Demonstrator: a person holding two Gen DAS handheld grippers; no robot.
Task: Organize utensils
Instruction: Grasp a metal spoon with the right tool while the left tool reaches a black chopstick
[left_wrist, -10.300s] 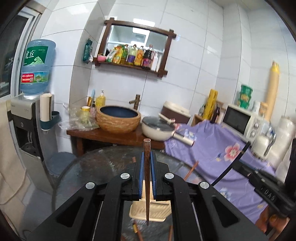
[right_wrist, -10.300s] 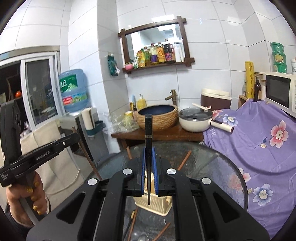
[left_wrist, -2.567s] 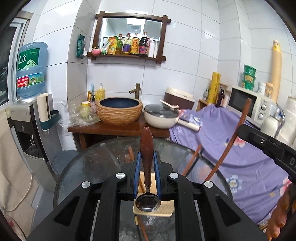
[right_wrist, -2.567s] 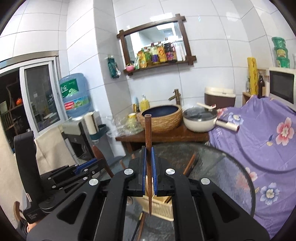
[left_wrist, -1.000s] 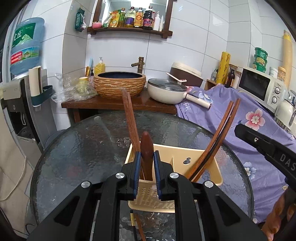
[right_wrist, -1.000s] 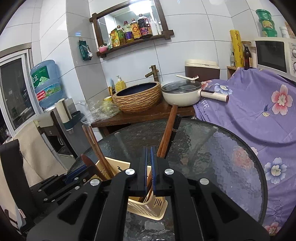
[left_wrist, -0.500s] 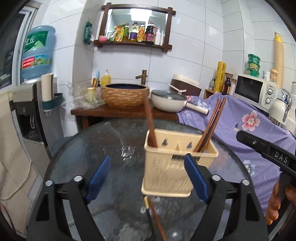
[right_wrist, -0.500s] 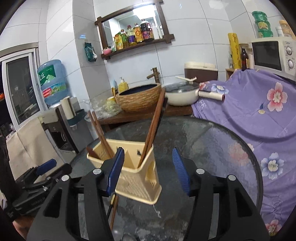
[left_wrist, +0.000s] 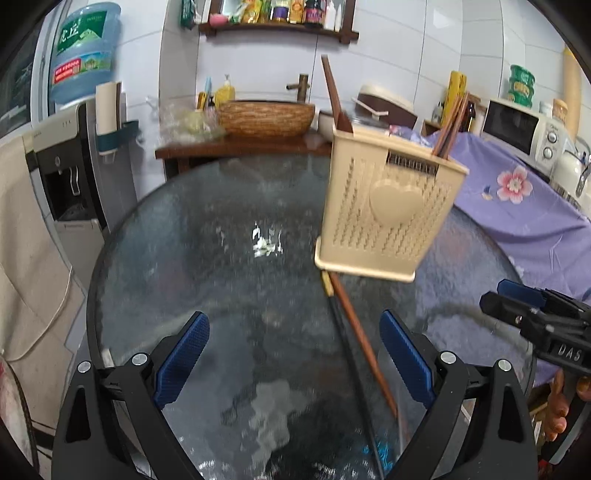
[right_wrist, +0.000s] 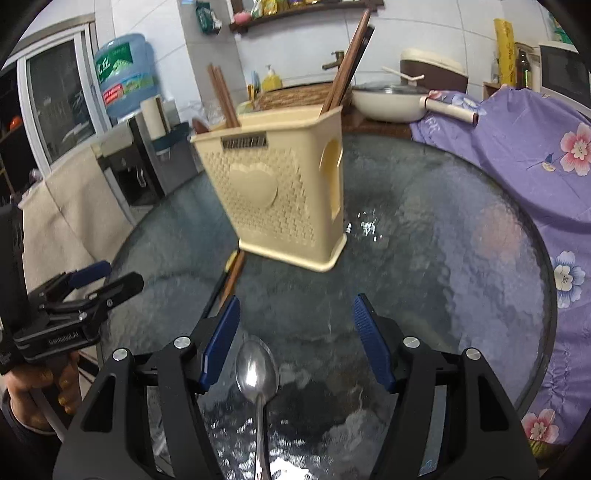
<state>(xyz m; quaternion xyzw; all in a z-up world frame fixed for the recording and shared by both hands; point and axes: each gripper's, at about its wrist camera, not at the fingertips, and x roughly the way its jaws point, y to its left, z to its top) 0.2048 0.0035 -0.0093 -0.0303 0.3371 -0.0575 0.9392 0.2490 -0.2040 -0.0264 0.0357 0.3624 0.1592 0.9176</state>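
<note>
Spoon next for the right gripper (right_wrist: 293, 339)
Spoon (right_wrist: 256, 373) lies lengthwise at six o'clock between its empty, opening jaws; left gripper (left_wrist: 293, 354) spreading wide, empty

The lower ends of the brown wooden chopsticks (left_wrist: 448, 125) standing in the cream perforated plastic utensil basket (left_wrist: 384, 218) are hidden by its walls. The steel spoon (right_wrist: 257, 373) on the round glass surface (right_wrist: 443, 240) runs off the bottom edge of the right wrist view. A loose brown chopstick (left_wrist: 360, 339) disappears under the basket's base, its far end unseen. The shelf bottles (left_wrist: 291, 7), top centre, are cropped and unreadable.
</note>
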